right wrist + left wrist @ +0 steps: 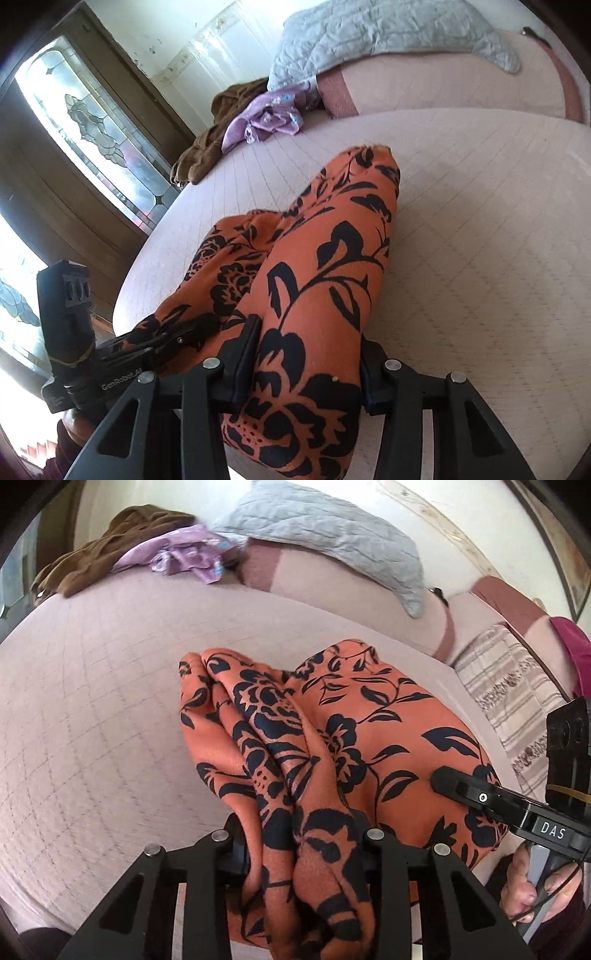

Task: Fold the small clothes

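My left tool (301, 853) is clamped on a bunched edge of the orange cloth (332, 738), the fabric squeezed between its two black fingers and spilling down in front of the camera. My right tool (308, 363) is likewise gripping the same cloth (325, 266), with a thick fold pinched between its fingers. In the left wrist view the right tool (443, 781) comes in from the right side, its tip pressed against the cloth and the person's hand (524, 882) wrapped round its handle. In the right wrist view the left tool (177, 338) shows at the left, its tip buried in the cloth.

The cloth is orange with a dark floral print. It runs from both tools outward onto the bed (92, 720), gathered in long folds, with its far end resting on the pale quilted cover (480, 240).

Beyond the cloth, at the far edge of the bed, a purple garment (188, 555) lies crumpled, touching a brown garment (107, 550) on its left. A grey quilted blanket (332, 531) is draped over a pink cushion (332, 590) behind the cloth. To the right of the cloth, off the bed, there is a striped fabric (517, 701). In the right wrist view a wooden door with leaded glass (96, 122) stands to the left of the bed.
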`<state>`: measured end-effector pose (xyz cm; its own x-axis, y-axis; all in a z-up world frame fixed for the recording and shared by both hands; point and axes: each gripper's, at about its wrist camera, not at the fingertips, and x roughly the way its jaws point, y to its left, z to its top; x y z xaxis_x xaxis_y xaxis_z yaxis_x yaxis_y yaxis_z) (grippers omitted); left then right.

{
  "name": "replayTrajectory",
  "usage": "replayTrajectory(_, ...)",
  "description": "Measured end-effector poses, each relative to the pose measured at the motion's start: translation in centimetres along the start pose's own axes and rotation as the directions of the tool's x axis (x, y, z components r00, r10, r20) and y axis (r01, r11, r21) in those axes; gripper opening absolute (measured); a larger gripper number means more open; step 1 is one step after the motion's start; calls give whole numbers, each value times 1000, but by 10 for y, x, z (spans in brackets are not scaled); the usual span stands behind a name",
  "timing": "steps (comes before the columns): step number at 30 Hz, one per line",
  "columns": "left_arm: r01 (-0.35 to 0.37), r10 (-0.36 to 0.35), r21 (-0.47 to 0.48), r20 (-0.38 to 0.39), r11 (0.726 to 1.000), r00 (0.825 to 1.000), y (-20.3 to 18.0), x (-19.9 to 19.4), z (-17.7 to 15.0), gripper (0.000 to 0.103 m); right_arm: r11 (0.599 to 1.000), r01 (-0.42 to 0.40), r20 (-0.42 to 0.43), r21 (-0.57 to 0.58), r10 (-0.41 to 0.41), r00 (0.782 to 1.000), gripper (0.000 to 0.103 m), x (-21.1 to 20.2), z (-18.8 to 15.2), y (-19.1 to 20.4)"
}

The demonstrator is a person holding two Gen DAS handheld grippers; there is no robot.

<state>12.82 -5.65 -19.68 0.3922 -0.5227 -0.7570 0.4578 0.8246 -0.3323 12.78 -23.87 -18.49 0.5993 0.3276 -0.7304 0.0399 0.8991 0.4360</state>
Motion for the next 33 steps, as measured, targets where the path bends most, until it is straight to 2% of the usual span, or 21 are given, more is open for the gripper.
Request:
replayTrajectory(6,27,-27,50,2,998,1000,-37,-9,4,36,1000,-9,58,13,8,998,47,-39,-6,-19)
replayTrajectory(9,35,-35,67,10,997,999,-43,-9,3,36,1000,-14,89,16,12,996,47,-59,-10,-30)
replayTrajectory(16,5,-13,142,53,990,999,-55,-12,6,36,999,-43,168,24,38,985,47,-99,-18,-45)
replayTrajectory(23,-14,2,158,77,987,997,-47,-17,5,36,996,-80,213,39,70,975,47,-113,-25,-49)
replayTrajectory(33,-51,40,155,76,987,996,-44,-16,6,36,992,-114,221,55,99,970,47,-108,-29,-54)
